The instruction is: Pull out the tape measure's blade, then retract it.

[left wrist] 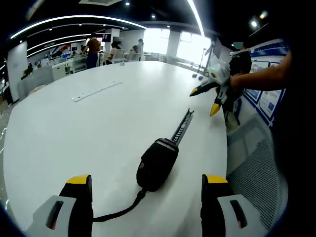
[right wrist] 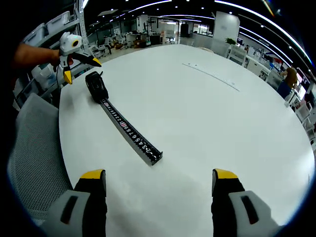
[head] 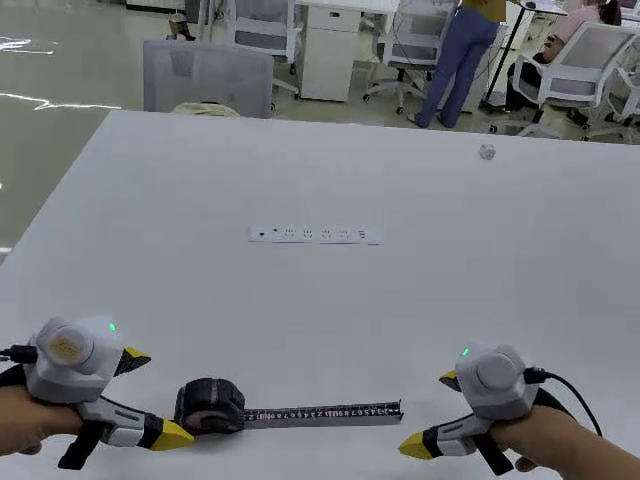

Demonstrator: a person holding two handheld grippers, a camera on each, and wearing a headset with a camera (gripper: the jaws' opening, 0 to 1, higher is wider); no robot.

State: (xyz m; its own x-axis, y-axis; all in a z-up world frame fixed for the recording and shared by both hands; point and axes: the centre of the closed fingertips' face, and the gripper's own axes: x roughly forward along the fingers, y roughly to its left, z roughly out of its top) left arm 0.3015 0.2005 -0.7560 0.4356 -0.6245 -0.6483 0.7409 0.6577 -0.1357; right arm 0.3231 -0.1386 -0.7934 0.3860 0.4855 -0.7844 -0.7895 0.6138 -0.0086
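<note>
A black tape measure (head: pixel 210 405) lies on the white table near the front edge, its blade (head: pixel 322 412) pulled out to the right and lying flat. My left gripper (head: pixel 150 397) stands open just left of the case, not touching it. In the left gripper view the case (left wrist: pixel 158 163) sits ahead between the yellow-tipped jaws, cord trailing toward me. My right gripper (head: pixel 432 412) is open, a short way right of the blade's end hook (head: pixel 398 408). In the right gripper view the blade (right wrist: pixel 129 134) runs diagonally away to the case (right wrist: pixel 96 85), hook end (right wrist: pixel 154 157) nearest.
A white power strip (head: pixel 315 235) lies mid-table. A small grey object (head: pixel 487 152) sits far right. A grey chair (head: pixel 207 77) stands at the far edge, with people and office chairs beyond. The table's front edge is close to both hands.
</note>
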